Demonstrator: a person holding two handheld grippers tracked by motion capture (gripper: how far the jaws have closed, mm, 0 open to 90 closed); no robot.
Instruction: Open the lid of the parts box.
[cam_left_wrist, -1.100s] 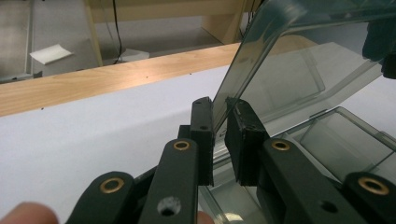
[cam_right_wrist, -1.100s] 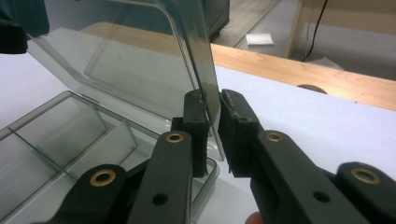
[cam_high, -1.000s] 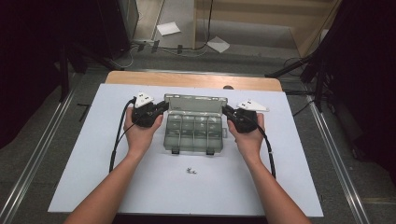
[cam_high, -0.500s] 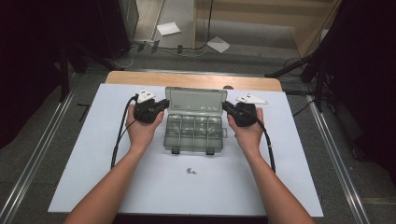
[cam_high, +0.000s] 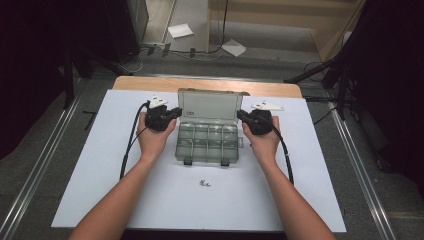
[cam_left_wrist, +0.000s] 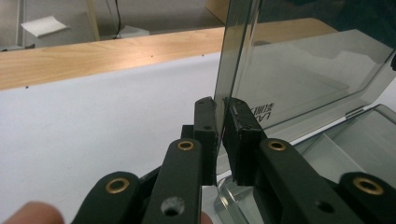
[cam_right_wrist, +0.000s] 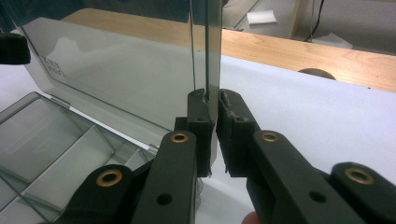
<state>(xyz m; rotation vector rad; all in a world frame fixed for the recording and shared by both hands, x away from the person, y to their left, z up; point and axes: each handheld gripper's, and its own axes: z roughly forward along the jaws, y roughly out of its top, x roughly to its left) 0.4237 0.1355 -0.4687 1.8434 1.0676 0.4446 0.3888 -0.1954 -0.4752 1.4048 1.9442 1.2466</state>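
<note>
The left gripper (cam_left_wrist: 218, 135) is pinching the left edge of the box's clear lid (cam_left_wrist: 299, 70). Its two black jaws are squeezing close together with the thin plastic between them. The right gripper (cam_right_wrist: 212, 133) is doing the same on the other side, with its jaws pressing on the right edge of the lid. In the high view, the left gripper (cam_high: 175, 113) and the right gripper (cam_high: 241, 116) are sitting at the two ends of the lid (cam_high: 209, 106), and a hand is wrapping around each one.

The lid is standing up, leaning back a little, and the box (cam_high: 207, 142) is lying open below it, in the middle of the table and between the two hands. The box is see-through and grey, and thin walls are splitting it into small compartments. I cannot tell if anything is lying in them; they are looking bare from above.

Some tiny metal bits (cam_high: 203, 183) are lying on the sheet just in front of the box, apart from it.

A big white sheet (cam_high: 100, 165) is covering the table. A strip of wooden tabletop (cam_high: 150, 83) is showing at the far edge. Behind the table, two pieces of paper (cam_high: 180, 30) are lying on the grey floor, near some dark cables.
</note>
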